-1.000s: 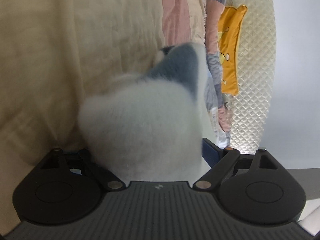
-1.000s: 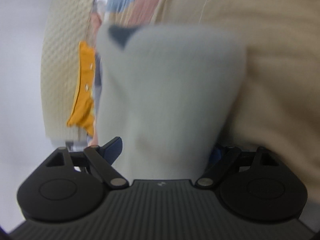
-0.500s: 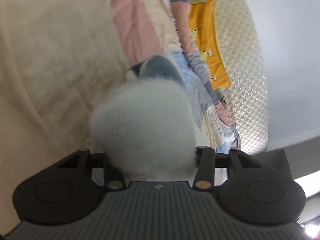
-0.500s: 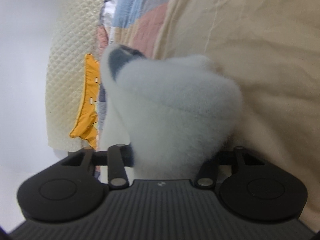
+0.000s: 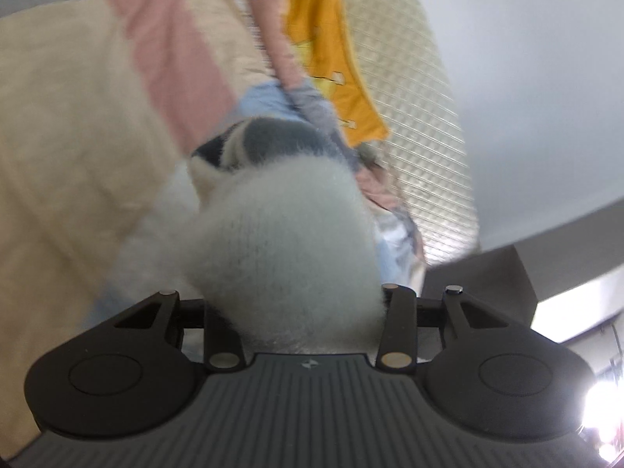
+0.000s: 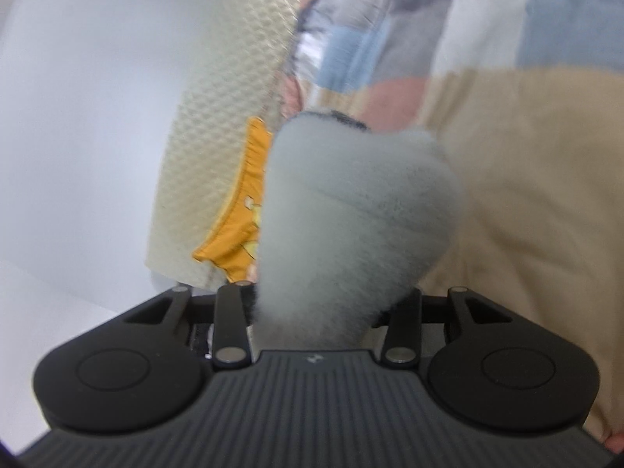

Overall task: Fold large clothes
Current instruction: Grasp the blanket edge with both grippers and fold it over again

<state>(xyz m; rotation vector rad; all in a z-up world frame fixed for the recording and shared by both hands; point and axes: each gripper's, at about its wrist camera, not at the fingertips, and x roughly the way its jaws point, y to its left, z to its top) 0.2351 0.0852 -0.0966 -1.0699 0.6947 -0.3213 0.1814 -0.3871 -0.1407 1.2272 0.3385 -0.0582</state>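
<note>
Holding a bunched wad of the fluffy white garment [image 5: 288,241] in my left gripper [image 5: 308,312] and another [image 6: 351,210] in my right gripper [image 6: 327,308], I judged slipping the main risk: both had just been closing onto the pile, and thick fleece gives under the pads, so a hurried lift could pull a corner free and spoil the fold. Uneven hands might also twist it. The garment looked soft, long-haired and pale, with a dark grey patch at its far edge, raised above the beige quilt [image 5: 66,124] on the bed.
</note>
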